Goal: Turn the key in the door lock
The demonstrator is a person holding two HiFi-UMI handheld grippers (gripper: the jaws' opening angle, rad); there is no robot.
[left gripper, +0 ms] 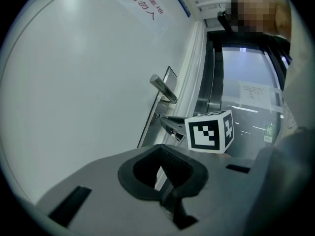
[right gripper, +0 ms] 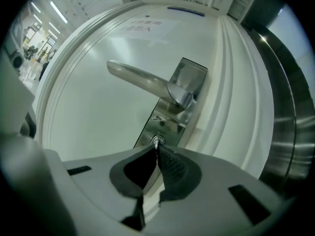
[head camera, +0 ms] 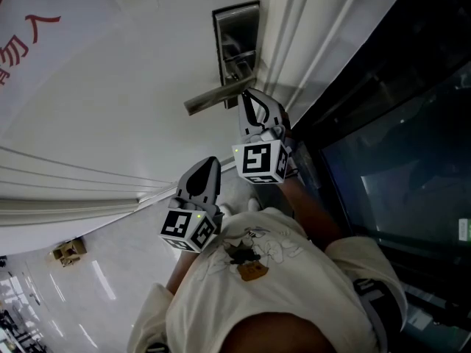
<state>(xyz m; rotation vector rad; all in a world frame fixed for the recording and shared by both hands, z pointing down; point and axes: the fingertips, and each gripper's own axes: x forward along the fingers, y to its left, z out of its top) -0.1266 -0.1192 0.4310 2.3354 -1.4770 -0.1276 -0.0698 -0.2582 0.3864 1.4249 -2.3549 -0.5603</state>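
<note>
Two grippers: the right gripper [right gripper: 156, 148] is pinching the key [right gripper: 157, 141] just below the door handle [right gripper: 147, 80], held level for twisting. Meanwhile the left gripper [left gripper: 160, 154] is waiting well back from the handle, jaws pressed together, empty.

Door [right gripper: 93, 122], left of lock plate [right gripper: 172, 107]: bare, open passage.
Lever handle [right gripper: 142, 80]: juts left just above the key [right gripper: 157, 141], barring approach from above.
At the key: right gripper [right gripper: 157, 148] clamped on it, filling that spot.
Right of plate: door frame [right gripper: 231, 97] mouldings close beside, little room.

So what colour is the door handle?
Shiny silver metal. The door handle shows best in the right gripper view.
</note>
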